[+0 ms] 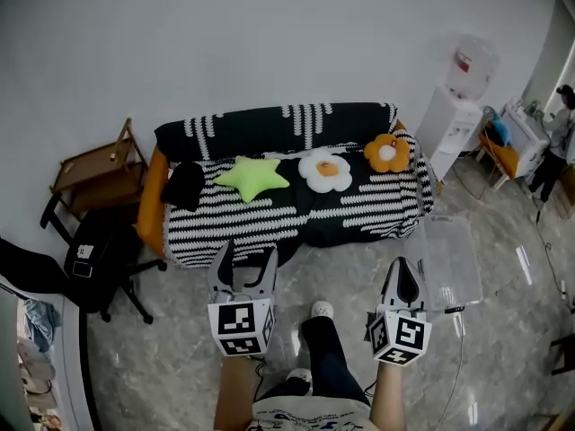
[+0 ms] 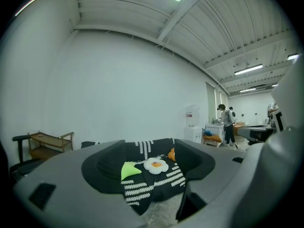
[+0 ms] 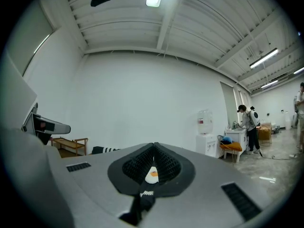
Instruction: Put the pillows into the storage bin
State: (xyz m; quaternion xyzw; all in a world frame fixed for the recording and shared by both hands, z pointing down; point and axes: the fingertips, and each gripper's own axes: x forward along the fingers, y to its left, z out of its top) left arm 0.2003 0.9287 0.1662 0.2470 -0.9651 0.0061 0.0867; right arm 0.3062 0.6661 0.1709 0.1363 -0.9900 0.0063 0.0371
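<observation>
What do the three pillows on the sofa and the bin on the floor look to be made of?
Green star pillow, egg pillow and orange flower pillow: soft plush fabric with a matte finish. Their puffy, rounded edges suggest stuffing.
Storage bin: clear, glossy plastic, probably rigid. The floor shows through its walls.

My right gripper view shows only a sliver of the egg pillow [image 3: 152, 175]. In the left gripper view, a jaw half-hides the orange flower pillow [image 2: 171, 154].
</observation>
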